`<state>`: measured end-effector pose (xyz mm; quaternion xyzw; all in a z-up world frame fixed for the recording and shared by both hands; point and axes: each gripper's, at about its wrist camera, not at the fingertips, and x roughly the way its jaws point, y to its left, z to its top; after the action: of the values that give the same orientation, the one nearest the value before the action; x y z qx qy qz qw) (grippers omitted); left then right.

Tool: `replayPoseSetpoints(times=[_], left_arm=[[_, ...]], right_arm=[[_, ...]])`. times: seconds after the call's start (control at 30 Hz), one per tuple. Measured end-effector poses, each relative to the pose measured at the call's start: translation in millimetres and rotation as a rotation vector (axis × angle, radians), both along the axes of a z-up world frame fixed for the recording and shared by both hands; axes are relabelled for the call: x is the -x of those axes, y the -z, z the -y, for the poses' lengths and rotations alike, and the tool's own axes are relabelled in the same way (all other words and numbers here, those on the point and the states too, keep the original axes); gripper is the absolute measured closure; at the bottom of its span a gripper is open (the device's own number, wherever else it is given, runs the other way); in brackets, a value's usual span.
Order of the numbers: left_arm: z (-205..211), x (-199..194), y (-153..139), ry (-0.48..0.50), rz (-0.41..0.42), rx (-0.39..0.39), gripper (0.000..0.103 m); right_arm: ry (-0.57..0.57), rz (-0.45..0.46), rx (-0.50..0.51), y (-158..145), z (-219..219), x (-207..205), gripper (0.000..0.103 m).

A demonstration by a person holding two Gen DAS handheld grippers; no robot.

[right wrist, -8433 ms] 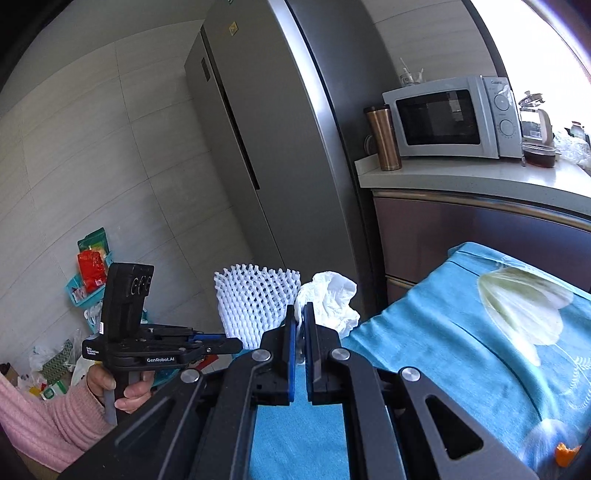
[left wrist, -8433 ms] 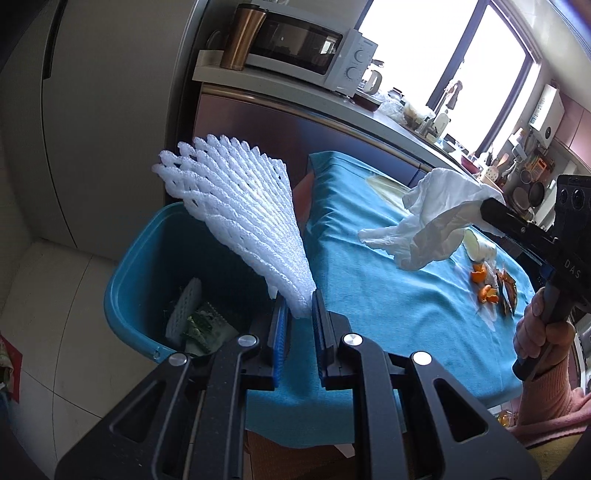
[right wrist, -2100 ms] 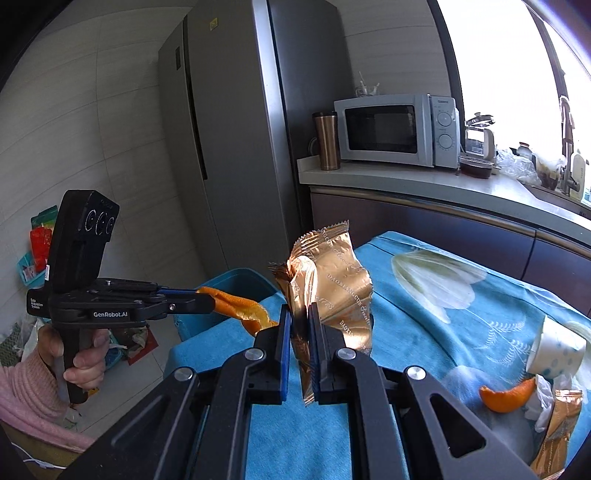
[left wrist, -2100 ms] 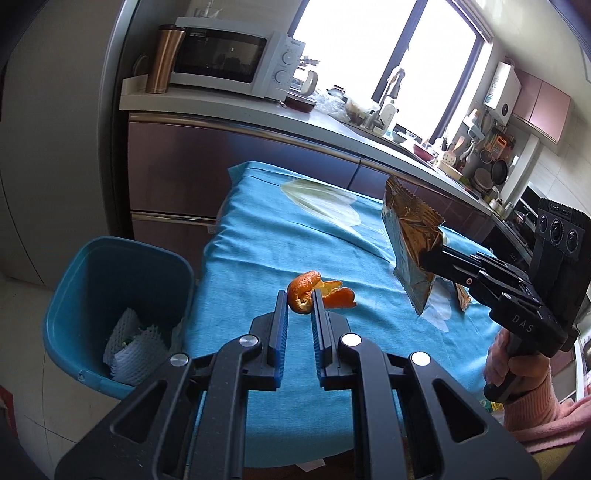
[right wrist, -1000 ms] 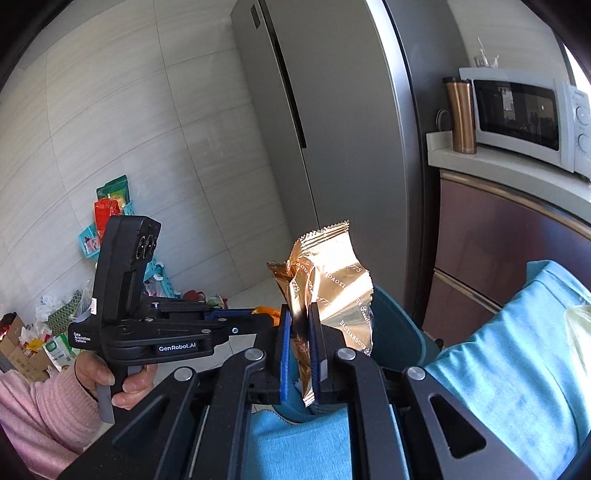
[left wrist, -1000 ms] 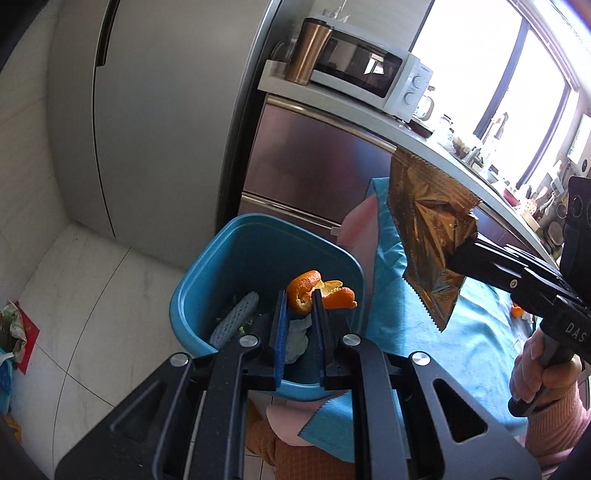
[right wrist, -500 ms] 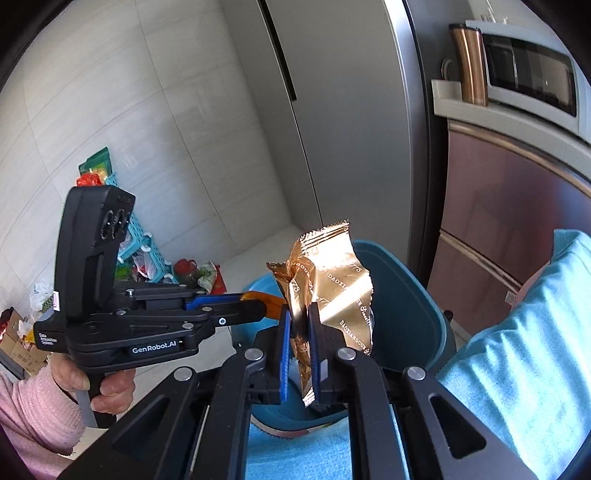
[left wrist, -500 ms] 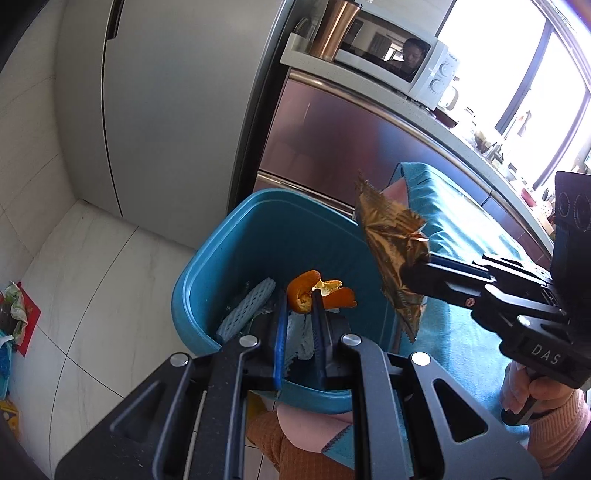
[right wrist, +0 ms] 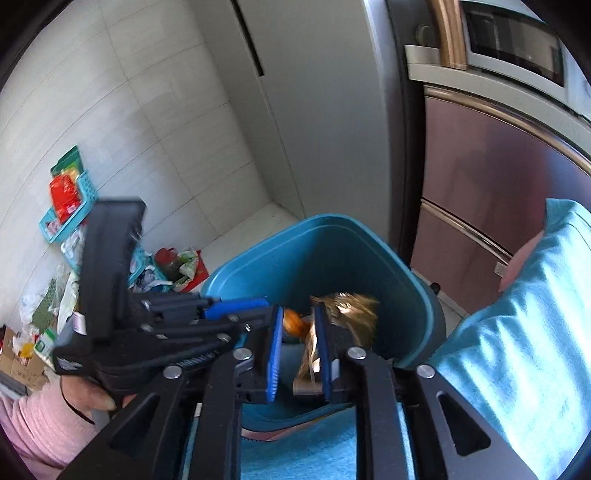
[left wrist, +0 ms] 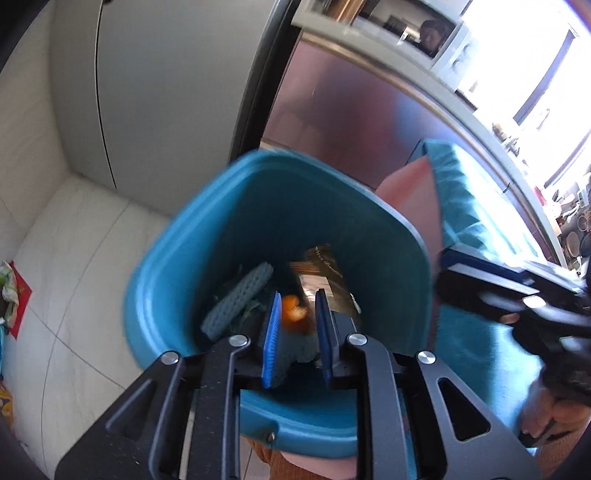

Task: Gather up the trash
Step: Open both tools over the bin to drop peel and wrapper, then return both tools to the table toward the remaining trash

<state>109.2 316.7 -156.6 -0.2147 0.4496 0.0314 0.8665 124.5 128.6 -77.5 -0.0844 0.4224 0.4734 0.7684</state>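
Left gripper (left wrist: 297, 325): we see its jaws spread apart above the near part of the bin, gripping nothing; half a second ago they pinched the orange peel.
Right gripper (right wrist: 297, 338): we see its jaws parted too, over the bin's near rim; the wrapper they clamped half a second ago is free.
Orange peel (left wrist: 291, 312): we see it loose between the left fingers, inside the bin; the right wrist view places it (right wrist: 293, 321) just beyond the left fingertips.
Gold wrapper (left wrist: 325, 282): it lies inside the bin toward its right wall, motion-blurred in the right wrist view (right wrist: 349, 314).
Teal bin (left wrist: 155, 280): it holds peel, wrapper and a grey-white foam net (left wrist: 238, 299) leaning against its left wall.
Left wrist view only: the foam net, the microwave's front (left wrist: 413, 29) with a face reflected, and the table's teal cloth (left wrist: 465, 206) at the bin's right.
Right wrist view only: the person's left hand (right wrist: 88, 397) on the handle, a small basket of packets (right wrist: 68, 203) on the far tiled wall, and litter (right wrist: 173, 266) on the floor beyond the bin.
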Motion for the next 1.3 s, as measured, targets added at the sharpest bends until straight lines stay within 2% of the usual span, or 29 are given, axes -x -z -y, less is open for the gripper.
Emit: replayPoseSetpoints(times=[0.17, 0.43, 0.63, 0.8, 1.03, 1.3], left_arm=[[10, -1, 7, 0.019, 0.004, -0.001, 0.079], [23, 17, -17, 0.049, 0.097, -0.039, 0.075], [41, 38, -48, 0.105, 0.189, -0.063, 0.066], [66, 52, -72, 0.181, 0.267, -0.073, 0.054], [119, 60, -93, 0.328, 0.323, -0.058, 0.051], [197, 50, -95, 0.49, 0.32, -0.036, 0.051]], right_arm=[[0.011, -0.007, -0.018, 2, 12, -1, 0.081], [0.026, 0.002, -0.058, -4, 35, 5, 0.078], [0.039, 0.026, -0.116, -19, 62, 16, 0.072], [0.075, 0.054, -0.167, -31, 96, 31, 0.059], [0.201, 0.109, -0.189, -41, 159, 48, 0.058], [0.417, 0.134, -0.186, -41, 247, 62, 0.057]])
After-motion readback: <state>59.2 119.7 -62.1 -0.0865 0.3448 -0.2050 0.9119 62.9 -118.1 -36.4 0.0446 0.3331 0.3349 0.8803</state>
